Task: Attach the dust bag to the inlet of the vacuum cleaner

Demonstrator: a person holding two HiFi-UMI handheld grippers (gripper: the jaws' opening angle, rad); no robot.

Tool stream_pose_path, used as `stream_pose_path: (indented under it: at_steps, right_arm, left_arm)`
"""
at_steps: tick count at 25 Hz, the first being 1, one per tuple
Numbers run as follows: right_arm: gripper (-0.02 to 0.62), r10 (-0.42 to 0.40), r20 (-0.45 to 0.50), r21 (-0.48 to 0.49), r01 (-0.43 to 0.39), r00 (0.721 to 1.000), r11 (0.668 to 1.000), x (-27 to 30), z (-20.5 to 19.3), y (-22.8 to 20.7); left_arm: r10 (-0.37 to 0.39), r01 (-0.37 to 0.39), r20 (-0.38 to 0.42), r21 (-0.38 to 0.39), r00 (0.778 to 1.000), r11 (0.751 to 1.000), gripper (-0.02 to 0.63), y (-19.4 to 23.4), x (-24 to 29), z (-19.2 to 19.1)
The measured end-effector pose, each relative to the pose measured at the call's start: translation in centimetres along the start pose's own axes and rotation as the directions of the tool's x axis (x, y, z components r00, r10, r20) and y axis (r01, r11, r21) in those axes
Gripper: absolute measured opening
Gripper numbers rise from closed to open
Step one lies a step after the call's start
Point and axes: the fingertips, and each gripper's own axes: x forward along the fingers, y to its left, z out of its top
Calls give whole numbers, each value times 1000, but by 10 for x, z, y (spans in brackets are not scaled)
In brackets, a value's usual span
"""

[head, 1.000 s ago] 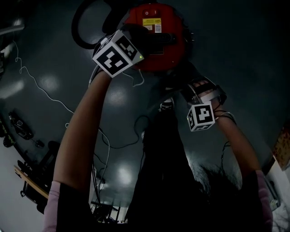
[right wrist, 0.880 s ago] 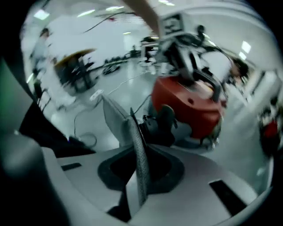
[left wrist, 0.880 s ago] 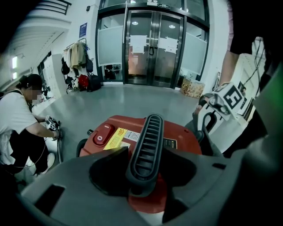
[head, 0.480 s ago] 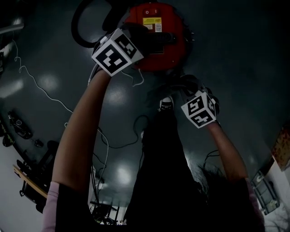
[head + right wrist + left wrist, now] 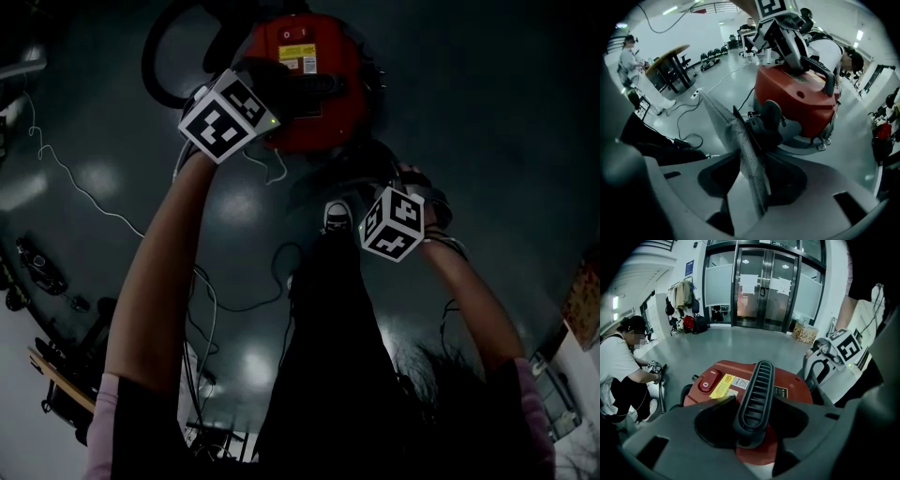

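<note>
Dust bag (image 5: 727,123) between right tongs (image 5: 753,163), just spread, left tongs (image 5: 753,405) pinching vacuum handle (image 5: 757,383)

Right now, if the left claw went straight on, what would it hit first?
Most likely the black handle, which sits between the jaws of the left claw; the vacuum cleaner's red body lies behind.

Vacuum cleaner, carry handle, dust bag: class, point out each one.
vacuum cleaner (image 5: 797,108), right gripper view, red shell
carry handle (image 5: 753,399), left gripper view, ribbed middle
dust bag (image 5: 747,164), right gripper view, grey mesh edge
</note>
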Motion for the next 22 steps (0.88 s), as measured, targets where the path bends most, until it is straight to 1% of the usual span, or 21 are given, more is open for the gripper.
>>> stream_pose_path:
  at_steps: [1,4,8,10,12,13,15,16,17,18,20,22]
  right_arm:
    - [158,-7,0,-8,7,1000,1000,-2,-2,0]
    - [158,-17,30,-15,18,999,1000,-15,0,-1]
    - [158,-2,116,-24,4,993,1000,-33,30,1]
    - [158,47,124,-96,-35,991,995,-34,48,10]
    - [160,105,82,-212,-85,991,973,-26,59,25]
    - [160,119,52,-265,-101,991,959,-20,62,31]
    - [158,105,3,-329,-98,994,939,-7,66,37]
    - [158,88,-10,-333,-87,996,939,0,68,36]
    - [151,78,-12,-312,-77,997,947,4,70,35]
    - [126,73,3,-261,-69,997,963,7,72,32]
    - [71,55,62,-111,-48,997,993,6,79,25]
    - [58,11,108,10,-12,994,1000,5,82,19]
  left_arm:
    - [0,0,-1,-1,1000,1000,201,0,0,0]
    - [-2,2,-1,1,1000,1000,201,0,0,1]
    - [-1,1,-3,0,1000,1000,201,2,0,-2]
    - [-5,5,-3,0,1000,1000,201,2,0,-3]
    - [-5,5,-4,-1,1000,1000,201,2,-1,-3]
    - [-4,4,-5,-2,1000,1000,201,2,-1,-3]
    - [-2,2,-5,-2,1000,1000,201,2,-1,-3]
    - [-1,1,-5,-2,1000,1000,201,2,-1,-3]
    - [-1,1,-4,-2,1000,1000,201,2,-1,-3]
    - [-1,1,-3,-2,1000,1000,201,1,-2,-3]
    - [0,0,1,-3,1000,1000,201,2,-2,-4]
    - [4,-4,2,-3,1000,1000,201,2,-2,-4]
